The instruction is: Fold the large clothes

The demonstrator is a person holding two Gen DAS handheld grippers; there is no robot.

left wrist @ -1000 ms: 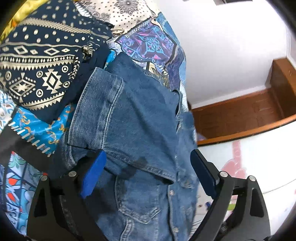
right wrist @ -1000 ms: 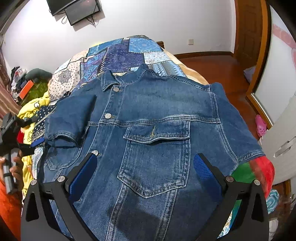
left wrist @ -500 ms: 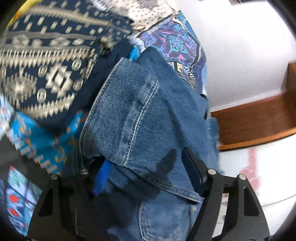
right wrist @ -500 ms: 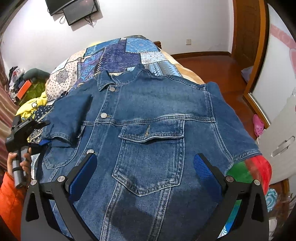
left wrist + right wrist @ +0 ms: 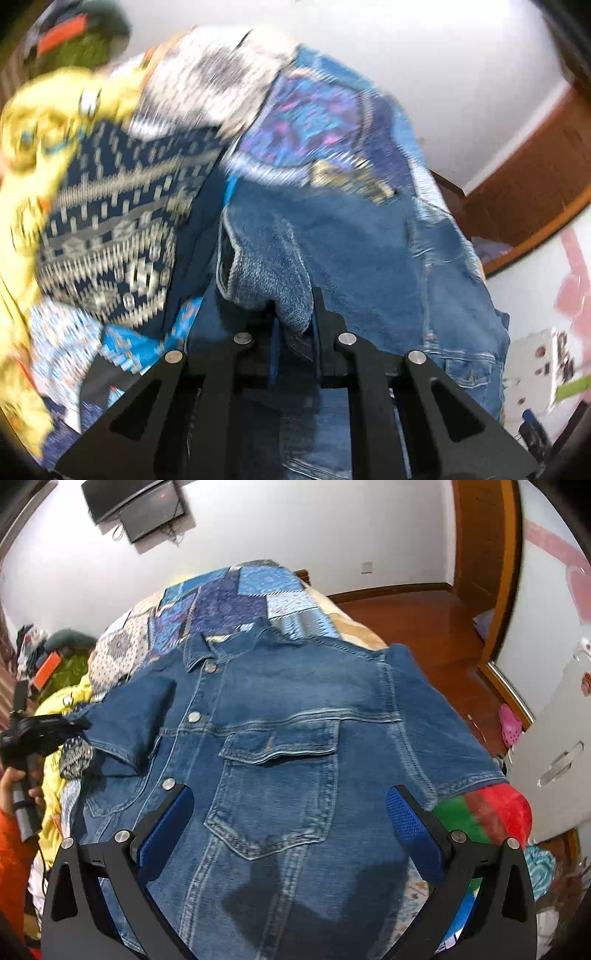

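Left gripper [image 5: 293, 332]: the jaws are closing and stand nearly together, with a bunched fold of the sleeve [image 5: 269, 273] of the denim jacket [image 5: 369, 251] pinched between the blue pads. The fold rises out of the jaws as a rolled cuff, paler on its inner face. Beyond and to the right of it, the body of the jacket spreads across the bed. To the left of the sleeve lies a navy cloth with pale geometric print [image 5: 110, 236], and past that a crumpled yellow garment [image 5: 33, 155]. The left wrist view is blurred, so finer detail cannot be read.

Right gripper [image 5: 291, 823]: the jaws stand wide apart and grasp nothing. The jacket lies flat directly beneath and ahead of them, front side up, with its chest pocket [image 5: 277, 775] centred between the two blue pads [image 5: 166, 823]. The collar [image 5: 218, 650] points away from the gripper, toward the far wall. The snap-button placket runs down to the left finger. The far-side short sleeve hangs toward the right edge of the bed, just beside a red and green cloth [image 5: 487, 812].

In the right wrist view, the left gripper appears at the left edge, holding the near-side sleeve raised off the patchwork quilt [image 5: 229, 602]. A hand [image 5: 14, 786] grips its handle.
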